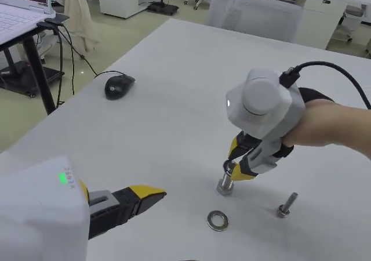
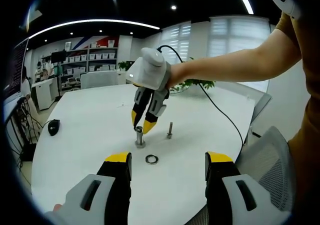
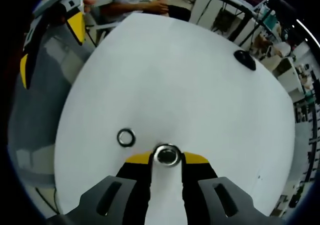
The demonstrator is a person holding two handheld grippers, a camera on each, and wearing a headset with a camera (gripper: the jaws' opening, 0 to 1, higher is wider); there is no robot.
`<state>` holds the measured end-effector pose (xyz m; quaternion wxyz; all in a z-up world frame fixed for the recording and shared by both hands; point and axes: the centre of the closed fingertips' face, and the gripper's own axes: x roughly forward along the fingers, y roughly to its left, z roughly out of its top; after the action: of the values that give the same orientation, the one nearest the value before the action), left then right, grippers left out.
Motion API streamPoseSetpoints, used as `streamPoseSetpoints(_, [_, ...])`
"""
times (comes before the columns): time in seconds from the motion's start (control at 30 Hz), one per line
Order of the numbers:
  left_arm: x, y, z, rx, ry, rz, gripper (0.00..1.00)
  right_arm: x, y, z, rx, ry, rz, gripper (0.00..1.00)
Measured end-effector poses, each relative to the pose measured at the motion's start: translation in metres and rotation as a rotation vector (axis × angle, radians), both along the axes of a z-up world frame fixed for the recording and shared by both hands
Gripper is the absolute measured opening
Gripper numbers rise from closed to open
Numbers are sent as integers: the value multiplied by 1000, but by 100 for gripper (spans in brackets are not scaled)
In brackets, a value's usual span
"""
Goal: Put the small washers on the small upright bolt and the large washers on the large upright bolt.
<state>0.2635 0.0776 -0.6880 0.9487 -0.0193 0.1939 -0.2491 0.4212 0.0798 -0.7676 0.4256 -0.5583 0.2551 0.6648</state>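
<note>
Near the large bolt lies a loose washer.

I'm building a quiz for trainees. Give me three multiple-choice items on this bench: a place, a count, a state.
1. The loose washer lies: A) on the table beside the large bolt; B) in a tray; C) on a shelf.
2. Upright bolts: A) one; B) two; C) four.
3. The left gripper is: A) open, empty; B) shut on a washer; C) shut on a bolt.
Key: 1A, it rests flat near that bolt's base; 2B, large bolt plus small bolt; 3A, jaws apart, nothing between.
</note>
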Motion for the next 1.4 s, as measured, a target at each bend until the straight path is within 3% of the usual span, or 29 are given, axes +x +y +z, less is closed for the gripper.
streamPoseSetpoints(0.4, [-1, 1, -1, -2, 8, 7, 59, -2, 1, -18, -71, -2, 46, 23])
streamPoseSetpoints(1.13, [0, 2, -2, -14, 10, 13, 58, 0, -7, -43, -73, 31, 13, 24])
streamPoseSetpoints(1.4, [0, 3, -3, -12, 13, 13, 58, 1, -11, -44, -60, 38, 11, 25])
